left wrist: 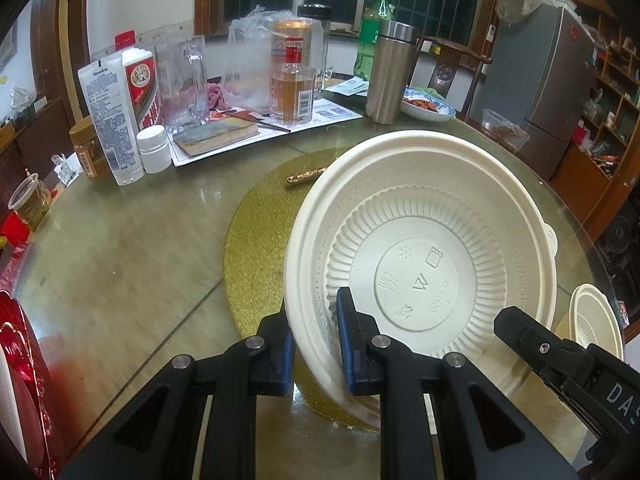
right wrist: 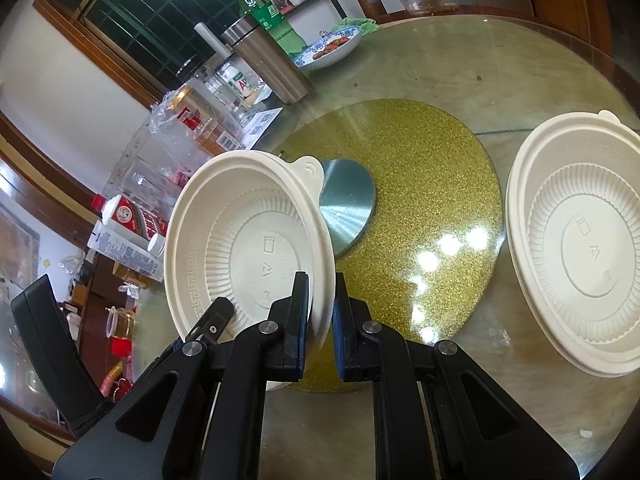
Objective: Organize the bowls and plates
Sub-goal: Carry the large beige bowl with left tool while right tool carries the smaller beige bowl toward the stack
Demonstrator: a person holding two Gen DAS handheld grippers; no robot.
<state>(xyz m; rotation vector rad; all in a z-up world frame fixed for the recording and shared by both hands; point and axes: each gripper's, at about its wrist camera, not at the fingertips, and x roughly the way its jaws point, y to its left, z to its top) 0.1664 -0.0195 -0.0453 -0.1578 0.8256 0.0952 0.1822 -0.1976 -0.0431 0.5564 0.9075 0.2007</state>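
holding the cream bowl tilted with my left gripper clenched on its near rim and my right gripper clenched on the rim opposite, i judge matched lowering onto the gold mat beyond the jaws safest.

Both wrist cameras look steeply down, close over the round table, sharing its gold centre mat.

Left gripper fingers clamped, right gripper fingers clamped, both angled downward
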